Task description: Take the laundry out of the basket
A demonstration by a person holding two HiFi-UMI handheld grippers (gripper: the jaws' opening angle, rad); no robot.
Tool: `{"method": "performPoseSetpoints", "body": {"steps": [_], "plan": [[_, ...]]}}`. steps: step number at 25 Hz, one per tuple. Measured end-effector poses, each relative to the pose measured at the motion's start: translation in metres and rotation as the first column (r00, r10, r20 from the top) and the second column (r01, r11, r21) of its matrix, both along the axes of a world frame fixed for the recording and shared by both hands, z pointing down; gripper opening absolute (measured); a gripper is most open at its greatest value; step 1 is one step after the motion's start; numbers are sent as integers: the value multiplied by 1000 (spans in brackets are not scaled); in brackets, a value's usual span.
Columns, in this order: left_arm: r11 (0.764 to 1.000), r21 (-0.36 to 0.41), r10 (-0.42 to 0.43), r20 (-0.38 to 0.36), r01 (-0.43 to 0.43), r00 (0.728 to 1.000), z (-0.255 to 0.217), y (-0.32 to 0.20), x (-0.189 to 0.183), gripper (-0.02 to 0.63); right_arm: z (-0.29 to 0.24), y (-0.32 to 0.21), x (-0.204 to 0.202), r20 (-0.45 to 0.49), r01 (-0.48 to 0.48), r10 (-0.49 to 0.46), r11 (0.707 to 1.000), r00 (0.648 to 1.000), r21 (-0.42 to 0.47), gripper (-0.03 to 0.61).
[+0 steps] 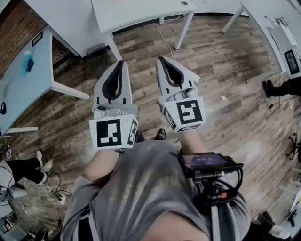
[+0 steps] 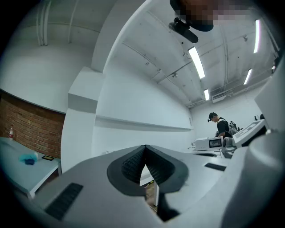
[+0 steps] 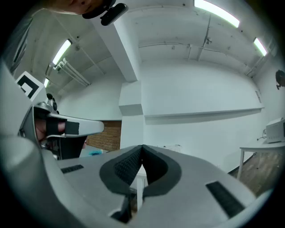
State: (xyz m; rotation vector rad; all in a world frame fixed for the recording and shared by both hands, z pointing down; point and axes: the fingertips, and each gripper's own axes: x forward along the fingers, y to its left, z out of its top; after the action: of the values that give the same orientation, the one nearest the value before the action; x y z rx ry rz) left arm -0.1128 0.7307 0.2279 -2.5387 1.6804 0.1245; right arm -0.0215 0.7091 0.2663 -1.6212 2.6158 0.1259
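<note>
A wooden plank floor [image 1: 225, 70] fills most of the head view, with a brick wall [image 1: 14, 28] at the far left. A white bench [image 1: 141, 12] stands at the far side, a pale blue bench [image 1: 23, 80] on the left, and the corner of another white bench [image 1: 268, 19] at the far right. The person's grey shirt [image 1: 141, 188] takes up the near middle, with a black device with a screen [image 1: 207, 162] at its right side.

The left hand-held gripper [image 1: 119, 63] and the right hand-held gripper [image 1: 162, 60] are held side by side over the floor, close together but apart, both pointing to the far side. Each is narrow, its ribbed pads pressed together at the tips with nothing between them, as the left gripper view [image 2: 145, 148] and the right gripper view [image 3: 142, 148] show. Each carries its marker cube [image 1: 113, 132] at the near end.

A dark container [image 1: 97, 57] sits on the floor under the far bench's left end, well beyond the left gripper; I cannot tell whether it is the laundry basket or holds anything. A small blue object [image 1: 27, 63] lies on the left bench.
</note>
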Motion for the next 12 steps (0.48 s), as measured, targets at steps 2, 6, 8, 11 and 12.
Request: {"method": "performPoseSetpoints", "body": {"steps": [2,6,8,11,12], "plan": [[1000,-2,1,3,-1,1000,-1,1,5,9,-1,0,5,3,-1,1,1000,1000,0,6],[1000,-2,4,8,-4,1000,-2,3,20,9,-1,3,19,9,-1,1,1000,1000,-4,6],[1000,-3,4,9,-4,1000,-1,5,28,8,1,4,27,12,-3,3,1000,1000,-7,6],[1000,-6,3,6,-3,1000,2,6,41,8,5,6,41,18,-1,1,1000,1000,-12,6],[1000,-7,4,4,-4,1000,3,7,46,8,6,6,46,24,3,-2,1000,1000,-15,7]]}}
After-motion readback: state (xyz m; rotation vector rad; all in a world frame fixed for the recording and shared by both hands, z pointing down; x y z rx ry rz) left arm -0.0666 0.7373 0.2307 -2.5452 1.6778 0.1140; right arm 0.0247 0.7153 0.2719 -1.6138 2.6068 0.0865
